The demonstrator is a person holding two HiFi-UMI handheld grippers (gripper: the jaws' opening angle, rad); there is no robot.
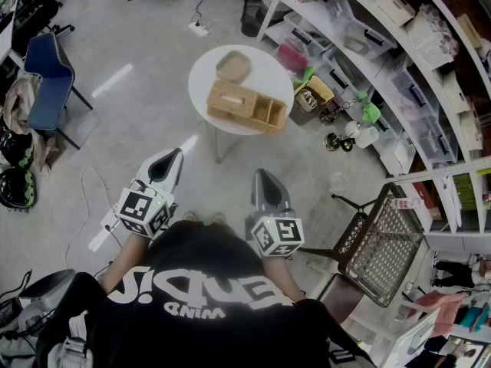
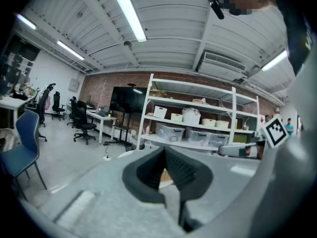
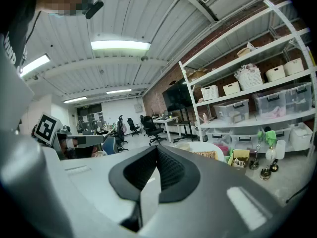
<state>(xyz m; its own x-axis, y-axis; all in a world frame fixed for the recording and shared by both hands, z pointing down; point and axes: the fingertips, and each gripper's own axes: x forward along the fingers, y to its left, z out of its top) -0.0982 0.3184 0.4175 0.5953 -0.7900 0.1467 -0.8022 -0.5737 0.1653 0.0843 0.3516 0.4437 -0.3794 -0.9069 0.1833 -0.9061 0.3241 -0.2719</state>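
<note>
- A person in a black printed shirt stands on a grey workshop floor with a gripper in each hand, both held close to the body and pointing forward.
- The left gripper has its jaws pressed together at the tips, with nothing between them; its own view confirms this.
- The right gripper is likewise closed at the tips and empty, as its own view shows.
- Ahead of both grippers, and well apart from them, stands a round white table.
- On the table lies a wicker basket with several compartments, toward the edge nearer the person.
- A loose wicker lid rests just beside the basket, on its far side.
- To the right of the table runs a white shelf unit stocked with clear bins and boxes.
- A mesh chair stands near the person's right side.
- A blue chair stands far off to the left.
</note>
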